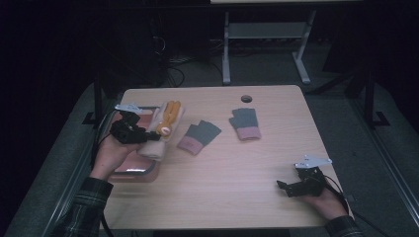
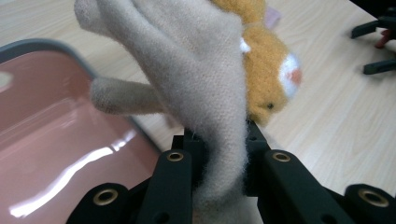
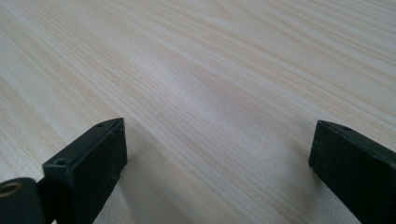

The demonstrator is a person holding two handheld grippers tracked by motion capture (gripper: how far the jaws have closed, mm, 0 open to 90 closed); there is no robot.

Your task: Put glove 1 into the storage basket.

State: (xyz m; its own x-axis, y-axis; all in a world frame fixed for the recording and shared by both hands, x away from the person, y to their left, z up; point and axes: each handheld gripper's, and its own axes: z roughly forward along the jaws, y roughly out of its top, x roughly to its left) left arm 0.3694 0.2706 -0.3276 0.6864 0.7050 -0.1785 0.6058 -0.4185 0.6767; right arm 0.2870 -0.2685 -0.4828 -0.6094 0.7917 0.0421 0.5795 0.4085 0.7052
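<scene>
My left gripper (image 1: 144, 135) is shut on a cream knitted glove (image 1: 154, 133), lifted over the left side of the table. In the left gripper view the black jaws pinch the cream glove (image 2: 196, 79) near its cuff, and my left gripper (image 2: 219, 142) points toward the table's middle. An orange glove with a white and orange tip (image 1: 168, 117) lies against the cream one; whether the jaws also hold the orange glove (image 2: 266, 60) I cannot tell. My right gripper (image 1: 284, 189) rests low at the front right, open. Its jaws stand wide apart over bare wood, with nothing between them at my right gripper (image 3: 219, 140).
A pink tray with a grey rim (image 1: 131, 170) sits at the table's left edge, below the held gloves; the tray (image 2: 37, 45) lies left of the jaws. Two grey gloves with pink cuffs (image 1: 200, 136) (image 1: 244, 123) lie mid-table. A round cable hole (image 1: 246, 98) is near the far edge.
</scene>
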